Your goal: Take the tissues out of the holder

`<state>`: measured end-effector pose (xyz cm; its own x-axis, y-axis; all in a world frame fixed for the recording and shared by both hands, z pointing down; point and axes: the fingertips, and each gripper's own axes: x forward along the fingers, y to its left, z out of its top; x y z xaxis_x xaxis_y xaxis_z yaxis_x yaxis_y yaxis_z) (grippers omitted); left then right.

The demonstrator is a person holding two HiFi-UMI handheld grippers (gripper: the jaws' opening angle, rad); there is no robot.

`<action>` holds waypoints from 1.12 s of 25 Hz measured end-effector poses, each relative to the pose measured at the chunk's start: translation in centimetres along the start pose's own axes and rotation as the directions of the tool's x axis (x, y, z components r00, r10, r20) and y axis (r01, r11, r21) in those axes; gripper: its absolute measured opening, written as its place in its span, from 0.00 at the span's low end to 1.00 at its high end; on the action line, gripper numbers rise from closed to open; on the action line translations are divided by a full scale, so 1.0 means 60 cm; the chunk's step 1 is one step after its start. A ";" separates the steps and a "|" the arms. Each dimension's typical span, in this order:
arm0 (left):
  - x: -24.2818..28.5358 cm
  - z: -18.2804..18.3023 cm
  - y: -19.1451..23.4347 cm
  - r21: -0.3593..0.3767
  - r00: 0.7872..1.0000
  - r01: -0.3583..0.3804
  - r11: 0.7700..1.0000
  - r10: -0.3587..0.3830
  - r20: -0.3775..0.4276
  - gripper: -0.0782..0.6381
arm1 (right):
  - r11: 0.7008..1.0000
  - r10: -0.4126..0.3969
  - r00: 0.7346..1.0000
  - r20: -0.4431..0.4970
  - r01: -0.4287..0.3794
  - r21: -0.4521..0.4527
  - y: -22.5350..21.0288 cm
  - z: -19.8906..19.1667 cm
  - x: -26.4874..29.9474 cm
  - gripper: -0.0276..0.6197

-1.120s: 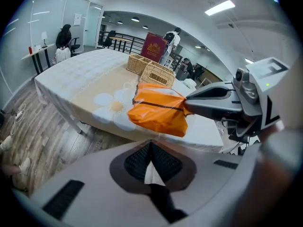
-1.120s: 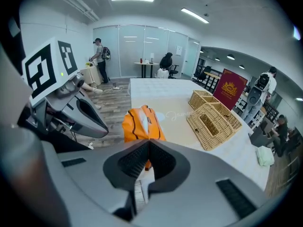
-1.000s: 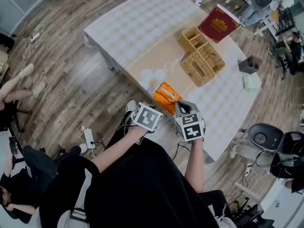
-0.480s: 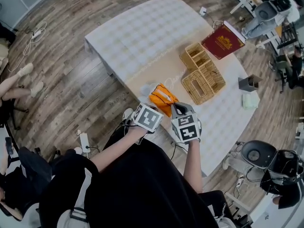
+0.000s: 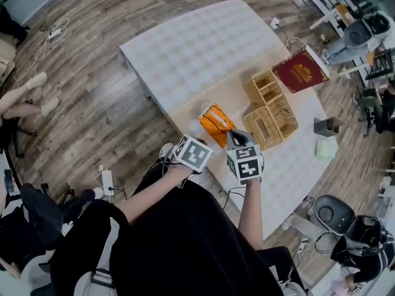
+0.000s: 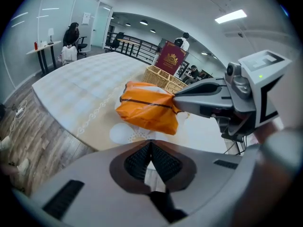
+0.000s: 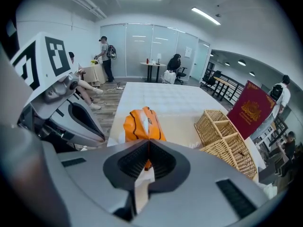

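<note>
The main part looks done. The orange tissue pack (image 5: 217,123) is already out of the wicker holder (image 5: 271,123), which stands empty-looking on the table (image 5: 197,48), to the right of the pack and clear of it. What seems left is to set the pack down and let go.

The right gripper (image 7: 149,143) has its jaws pressed together on the near end of the pack, pinching a thin fold of the wrapper. The pack hangs off the tips above the table's near edge, not resting on it (a pale shadow lies beneath it in the left gripper view).

The left gripper (image 6: 150,144) is just to the left of the right one. Its jaws are also pressed together, with nothing between them, and the pack sits ahead of them without touching.

Both forearms reach forward from the body, side by side. Both grippers slant downward toward the near edge of the table, marker cubes up.
</note>
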<state>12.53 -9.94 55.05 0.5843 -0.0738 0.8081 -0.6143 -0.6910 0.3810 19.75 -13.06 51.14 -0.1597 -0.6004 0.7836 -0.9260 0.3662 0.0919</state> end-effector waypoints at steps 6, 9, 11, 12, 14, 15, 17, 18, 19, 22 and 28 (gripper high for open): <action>-0.002 0.013 0.033 -0.015 1.000 -0.002 1.000 0.002 0.003 0.11 | 1.000 -0.012 1.000 0.016 0.012 0.022 -0.012 0.037 0.030 0.07; 0.000 0.018 0.045 -0.021 1.000 0.003 1.000 -0.004 -0.005 0.11 | 1.000 -0.012 1.000 0.011 0.012 0.018 -0.019 0.053 0.048 0.07; -0.001 0.026 0.056 -0.023 1.000 0.007 1.000 -0.007 -0.006 0.11 | 1.000 -0.014 1.000 0.009 0.014 0.017 -0.025 0.066 0.060 0.07; -0.002 0.032 0.062 -0.023 1.000 0.007 1.000 -0.007 -0.005 0.11 | 1.000 -0.016 1.000 0.009 0.016 0.021 -0.027 0.073 0.067 0.07; -0.004 0.042 0.075 -0.019 1.000 0.006 1.000 -0.006 -0.002 0.11 | 0.999 -0.017 1.000 0.008 0.017 0.032 -0.033 0.084 0.081 0.07; -0.001 0.044 0.080 -0.020 1.000 0.009 1.000 -0.009 -0.006 0.11 | 0.999 -0.019 1.000 0.007 0.019 0.038 -0.036 0.088 0.087 0.07; 0.013 0.040 0.083 -0.022 1.000 0.015 1.000 -0.015 -0.016 0.11 | 0.998 -0.023 1.000 0.008 0.022 0.050 -0.044 0.084 0.098 0.07; 0.022 0.037 0.081 -0.019 1.000 0.014 1.000 -0.014 -0.018 0.11 | 0.998 -0.025 1.000 0.013 0.024 0.056 -0.048 0.077 0.102 0.07; 0.033 0.034 0.079 -0.014 1.000 0.012 1.000 -0.012 -0.020 0.11 | 0.998 -0.027 0.999 0.018 0.026 0.063 -0.053 0.069 0.107 0.07; 0.045 0.042 0.088 -0.001 1.000 0.012 1.000 -0.012 -0.025 0.11 | 0.996 -0.033 0.999 0.024 0.031 0.080 -0.065 0.070 0.126 0.07; 0.049 0.059 0.118 0.007 0.999 0.019 1.000 -0.019 -0.033 0.11 | 0.990 -0.067 0.997 0.026 0.063 0.130 -0.086 0.088 0.165 0.07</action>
<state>11.77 -17.60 58.57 0.5783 -0.0369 0.8150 -0.5989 -0.6975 0.3934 21.16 -24.67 55.18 -0.1061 -0.6420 0.7594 -0.9707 0.2323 0.0608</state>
